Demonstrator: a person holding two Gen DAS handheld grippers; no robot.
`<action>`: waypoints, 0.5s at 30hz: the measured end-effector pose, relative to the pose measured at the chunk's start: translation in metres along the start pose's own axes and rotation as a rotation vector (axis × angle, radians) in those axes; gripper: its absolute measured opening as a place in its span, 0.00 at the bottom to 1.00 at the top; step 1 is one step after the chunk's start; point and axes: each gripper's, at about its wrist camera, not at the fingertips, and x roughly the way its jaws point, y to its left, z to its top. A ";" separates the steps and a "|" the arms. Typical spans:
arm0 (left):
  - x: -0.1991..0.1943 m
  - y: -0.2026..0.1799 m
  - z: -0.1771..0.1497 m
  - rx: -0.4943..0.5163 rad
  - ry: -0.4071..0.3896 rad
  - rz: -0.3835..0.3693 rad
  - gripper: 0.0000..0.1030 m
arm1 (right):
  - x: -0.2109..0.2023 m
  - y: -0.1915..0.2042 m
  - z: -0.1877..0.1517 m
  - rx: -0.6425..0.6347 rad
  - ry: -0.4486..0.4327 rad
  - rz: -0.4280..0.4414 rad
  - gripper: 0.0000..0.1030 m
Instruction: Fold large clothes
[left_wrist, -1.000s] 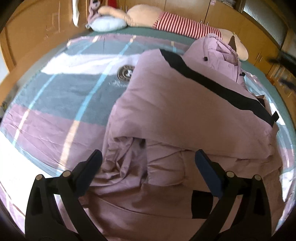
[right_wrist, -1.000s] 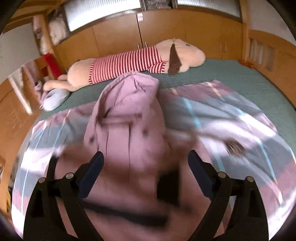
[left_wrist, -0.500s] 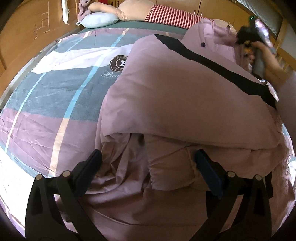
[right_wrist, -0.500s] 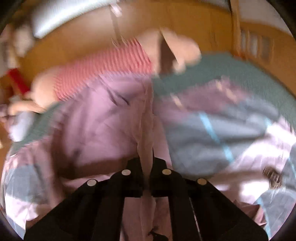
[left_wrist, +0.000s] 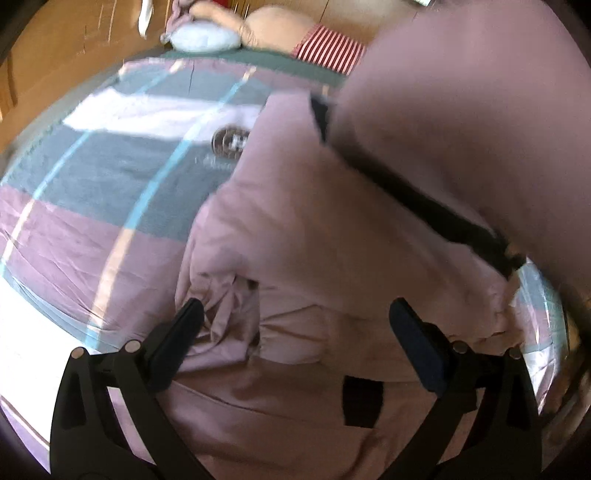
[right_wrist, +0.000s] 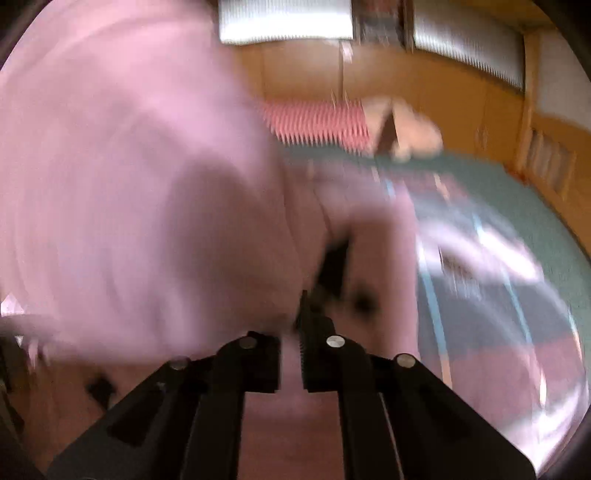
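A large mauve jacket (left_wrist: 332, 236) with a black stripe (left_wrist: 413, 199) lies on the bed. My left gripper (left_wrist: 299, 332) is open and hovers over its crumpled lower part, holding nothing. My right gripper (right_wrist: 291, 332) is shut on a fold of the jacket (right_wrist: 129, 206) and holds it lifted; the raised cloth fills the left of the blurred right wrist view and the upper right of the left wrist view (left_wrist: 480, 110).
The bed has a plaid cover (left_wrist: 103, 177) in grey, mauve and white. A striped plush toy (left_wrist: 295, 37) and a pale blue cushion (left_wrist: 203, 37) lie at the head. Wooden cabinets (right_wrist: 424, 92) line the wall behind.
My right gripper closed on the jacket's hood end and lifted it up and towards me. The raised cloth now covers the upper right of the left wrist view. My left gripper stayed open.
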 end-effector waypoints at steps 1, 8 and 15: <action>-0.006 -0.006 0.000 0.046 -0.013 0.066 0.98 | -0.005 -0.002 -0.007 0.005 0.012 -0.026 0.26; -0.049 -0.029 -0.002 0.190 -0.231 0.216 0.98 | -0.056 -0.010 -0.026 0.166 -0.074 0.052 0.79; -0.045 -0.021 -0.003 0.043 -0.137 -0.184 0.98 | -0.030 0.037 0.000 0.310 0.012 0.444 0.93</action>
